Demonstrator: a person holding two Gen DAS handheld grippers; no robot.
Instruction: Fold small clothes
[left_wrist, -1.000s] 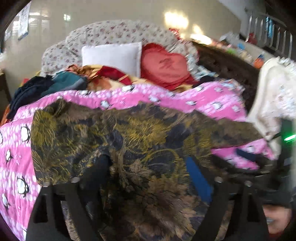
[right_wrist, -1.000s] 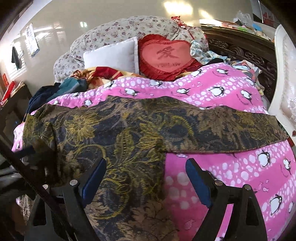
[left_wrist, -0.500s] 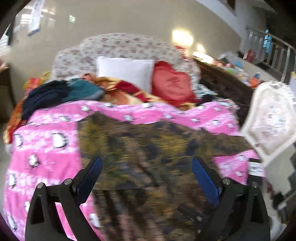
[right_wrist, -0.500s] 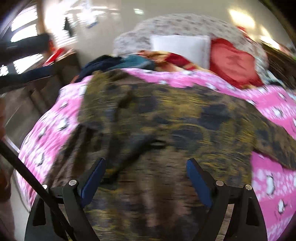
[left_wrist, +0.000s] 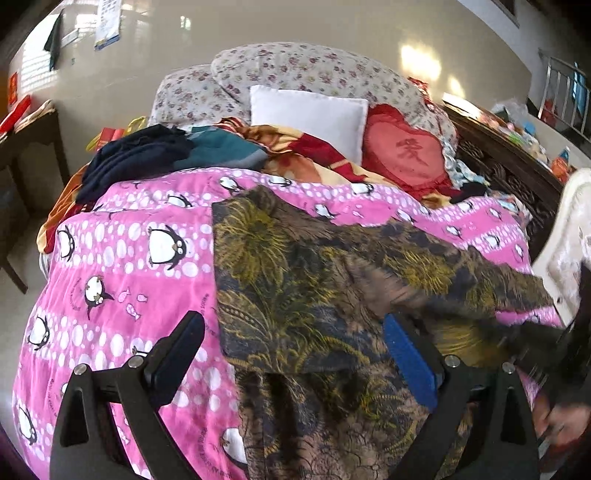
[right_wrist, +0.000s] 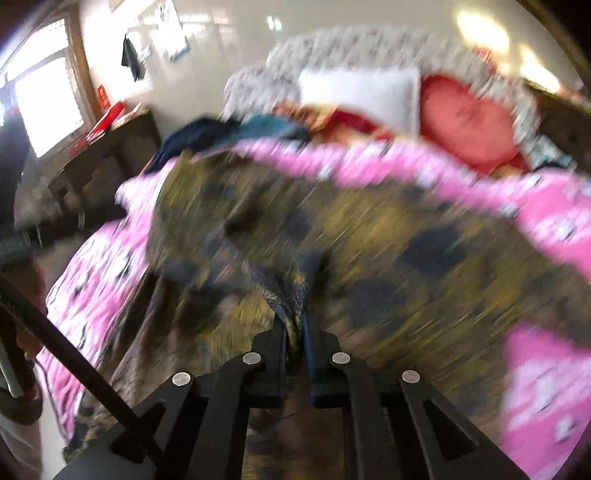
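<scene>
Garment (right_wrist: 369, 236) pinched in right hand-held gripper (right_wrist: 295, 332) (jaws closing).

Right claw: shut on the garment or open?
Closing on it: right claw has a fold of the dark floral garment pinched between its jaws.

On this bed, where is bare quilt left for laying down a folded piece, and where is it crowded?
Free: the pink penguin quilt left of the dark floral garment, below the navy clothes pile. A narrow strip runs behind the garment. Crowded: the head end, with white pillow, red heart cushion and heaped clothes.
</scene>
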